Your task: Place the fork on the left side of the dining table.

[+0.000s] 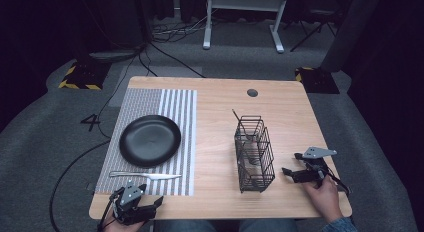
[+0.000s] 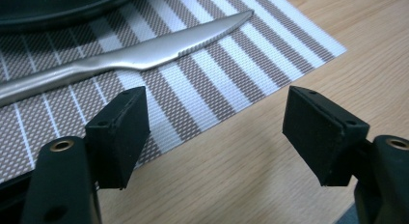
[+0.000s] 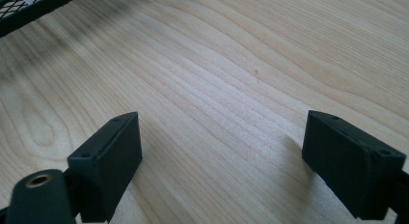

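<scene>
High view, table: a light wooden table (image 1: pixel 215 99) takes the middle of the frame, with a dark round hole near its far edge.
High view, placemat: a striped placemat (image 1: pixel 175 104) lies on the left half of the table.
High view, plate: a black round plate (image 1: pixel 150 140) sits on the placemat, left of centre.
High view, knife: a silver knife (image 1: pixel 145 175) lies on the placemat just below the plate, its blade pointing to the right.
High view, basket: a black wire basket (image 1: pixel 254 153) stands right of centre, with cutlery inside; one thin handle sticks out at its upper left.
High view, left gripper: the left gripper (image 1: pixel 150 206) is at the lower left of the frame, at the near table edge, below the knife and apart from it.
High view, right gripper: the right gripper (image 1: pixel 288 171) is at the lower right, held by a hand (image 1: pixel 324 194), just right of the basket, not touching it.
Left gripper view, jaws: the two black jaws stand wide apart with nothing between them, over the corner of the placemat (image 2: pixel 212 84) and bare wood.
Left gripper view, knife: the knife (image 2: pixel 130 55) lies across the upper left of the frame, beyond the jaws; the plate (image 2: pixel 53 9) rim is at the top left.
Right gripper view, jaws: the jaws are spread wide and hold nothing, above bare table (image 3: pixel 217 69) wood.
Right gripper view, basket: a piece of the basket (image 3: pixel 29 7) is in the top left corner.
</scene>
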`<state>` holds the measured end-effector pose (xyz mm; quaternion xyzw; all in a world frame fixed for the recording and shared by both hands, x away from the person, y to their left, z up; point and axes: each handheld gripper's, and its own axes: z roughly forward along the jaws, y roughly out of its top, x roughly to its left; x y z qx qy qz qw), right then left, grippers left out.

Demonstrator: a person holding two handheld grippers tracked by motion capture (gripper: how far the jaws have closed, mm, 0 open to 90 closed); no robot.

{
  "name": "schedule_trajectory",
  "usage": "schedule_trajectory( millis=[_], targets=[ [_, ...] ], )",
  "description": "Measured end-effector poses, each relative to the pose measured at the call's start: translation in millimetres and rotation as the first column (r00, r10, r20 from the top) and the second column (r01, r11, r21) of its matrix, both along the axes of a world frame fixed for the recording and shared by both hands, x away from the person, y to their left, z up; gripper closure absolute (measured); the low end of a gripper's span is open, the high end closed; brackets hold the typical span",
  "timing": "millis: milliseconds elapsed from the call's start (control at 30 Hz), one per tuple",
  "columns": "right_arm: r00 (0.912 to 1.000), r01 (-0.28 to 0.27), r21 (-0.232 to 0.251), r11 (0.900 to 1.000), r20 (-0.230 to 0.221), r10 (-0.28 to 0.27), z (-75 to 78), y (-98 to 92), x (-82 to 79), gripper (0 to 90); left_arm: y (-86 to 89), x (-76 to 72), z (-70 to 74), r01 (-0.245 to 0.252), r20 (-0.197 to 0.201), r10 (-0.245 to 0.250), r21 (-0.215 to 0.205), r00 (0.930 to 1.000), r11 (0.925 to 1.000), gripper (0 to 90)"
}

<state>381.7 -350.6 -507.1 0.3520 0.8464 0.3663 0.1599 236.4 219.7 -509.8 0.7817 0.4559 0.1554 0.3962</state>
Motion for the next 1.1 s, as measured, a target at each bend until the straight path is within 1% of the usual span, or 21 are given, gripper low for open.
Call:
schedule_trajectory(
  millis=[33, 100, 133, 233, 300, 333, 400, 433, 467, 500, 567, 600, 633, 733, 800, 833, 867, 900, 933, 1033, 1100],
  targets=[
    [1.0, 0.0, 0.0, 1.0, 0.0, 0.0, 0.0, 0.0, 0.0, 14.0, 0.0, 0.0, 0.0, 0.0, 0.0, 0.0, 0.0, 1.0, 1.0, 24.2],
    [1.0, 0.0, 0.0, 1.0, 0.0, 0.0, 0.0, 0.0, 0.0, 14.0, -3.9, 2.2, 7.6, 0.015, 0.016, -0.015, -0.007, 0.9998, 0.9999, 24.2],
    [1.0, 0.0, 0.0, 1.0, 0.0, 0.0, 0.0, 0.0, 0.0, 14.0, -3.9, 2.2, 7.6, 0.015, 0.016, -0.015, -0.007, 0.9998, 0.9999, 25.5],
    [1.0, 0.0, 0.0, 1.0, 0.0, 0.0, 0.0, 0.0, 0.0, 14.0, -7.0, 8.1, 15.4, 0.016, 0.014, -0.015, -0.05, 0.9998, 0.9986, 27.9],
    [1.0, 0.0, 0.0, 1.0, 0.0, 0.0, 0.0, 0.0, 0.0, 14.0, -10.1, 12.1, 22.5, 0.012, 0.022, -0.01, -0.067, 0.9997, 0.9977, 29.5],
    [1.0, 0.0, 0.0, 1.0, 0.0, 0.0, 0.0, 0.0, 0.0, 14.0, -10.1, 12.1, 22.5, 0.012, 0.022, -0.01, -0.067, 0.9997, 0.9977, 30.0],
    [1.0, 0.001, 0.0, 1.0, 0.0, -0.001, 0.0, 0.1, 0.0, 14.0, -11.7, 14.7, 28.1, 0.009, 0.037, -0.007, -0.059, 0.9993, 0.9982, 30.1],
    [1.0, 0.001, 0.0, 1.0, 0.0, -0.001, 0.0, 0.0, 0.0, 14.0, -13.0, 16.6, 33.4, 0.0, 0.053, 0.002, -0.054, 0.9986, 0.9985, 30.4],
    [1.0, 0.0, 0.0, 1.0, 0.0, 0.0, 0.0, 0.0, 0.0, 14.0, -13.0, 16.6, 33.4, 0.0, 0.053, 0.002, -0.054, 0.9986, 0.9985, 30.8],
    [1.0, 0.0, 0.0, 1.0, 0.0, 0.0, 0.0, 0.0, 0.0, 14.0, -13.4, 18.9, 39.0, -0.008, 0.058, 0.011, -0.055, 0.9983, 0.9985, 30.9],
    [1.0, 0.0, 0.0, 1.0, 0.0, 0.0, 0.0, 0.0, 0.0, 14.0, -14.1, 19.9, 41.4, -0.012, 0.059, 0.016, -0.064, 0.9982, 0.9978, 31.4],
    [1.0, 0.0, 0.0, 1.0, 0.0, 0.0, 0.0, 0.0, 0.0, 14.0, -15.6, 23.0, 45.8, -0.017, 0.062, 0.021, -0.072, 0.9978, 0.9972, 31.4],
    [1.0, 0.0, 0.0, 1.0, 0.0, 0.0, 0.0, 0.0, 0.0, 14.0, -15.6, 23.0, 45.8, -0.017, 0.062, 0.021, -0.072, 0.9978, 0.9972, 31.4],
    [1.0, 0.0, 0.0, 1.0, 0.0, 0.0, 0.0, 0.1, 0.0, 14.0, -20.0, 28.8, 53.3, -0.025, 0.066, 0.03, -0.072, 0.9973, 0.9971, 31.4],
    [1.0, 0.002, 0.0, 1.0, 0.001, -0.002, 0.0, 0.1, 0.0, 14.1, -23.2, 32.6, 58.5, -0.022, 0.082, 0.028, -0.073, 0.9962, 0.9971, 31.3],
    [1.0, 0.003, 0.001, 1.0, 0.001, -0.003, -0.1, 0.1, 0.0, 14.1, -24.4, 34.4, 61.1, -0.013, 0.1, 0.022, -0.083, 0.9947, 0.9964, 31.3],
    [1.0, 0.003, 0.001, 1.0, 0.0, -0.003, -0.1, 0.1, 0.0, 14.0, -25.0, 38.2, 64.8, 0.002, 0.132, 0.015, -0.129, 0.9912, 0.9916, 31.3],
    [1.0, 0.003, 0.001, 1.0, 0.0, -0.003, -0.1, 0.1, 0.0, 14.0, -25.0, 38.2, 64.8, 0.002, 0.132, 0.015, -0.129, 0.9912, 0.9916, 31.3],
    [1.0, 0.003, 0.0, 1.0, 0.001, -0.003, -0.1, 0.1, 0.0, 14.0, -24.8, 41.8, 67.4, 0.007, 0.146, 0.016, -0.151, 0.9892, 0.9885, 31.3],
    [1.0, 0.004, 0.001, 1.0, 0.001, -0.004, -0.1, 0.1, 0.0, 14.0, -26.6, 48.9, 73.5, -0.002, 0.172, 0.031, -0.17, 0.9846, 0.9854, 31.8],
    [1.0, 0.004, 0.001, 1.0, 0.001, -0.004, -0.1, 0.1, 0.0, 14.0, -28.5, 54.2, 77.4, -0.002, 0.172, 0.032, -0.171, 0.9846, 0.9852, 32.2]
  ],
)
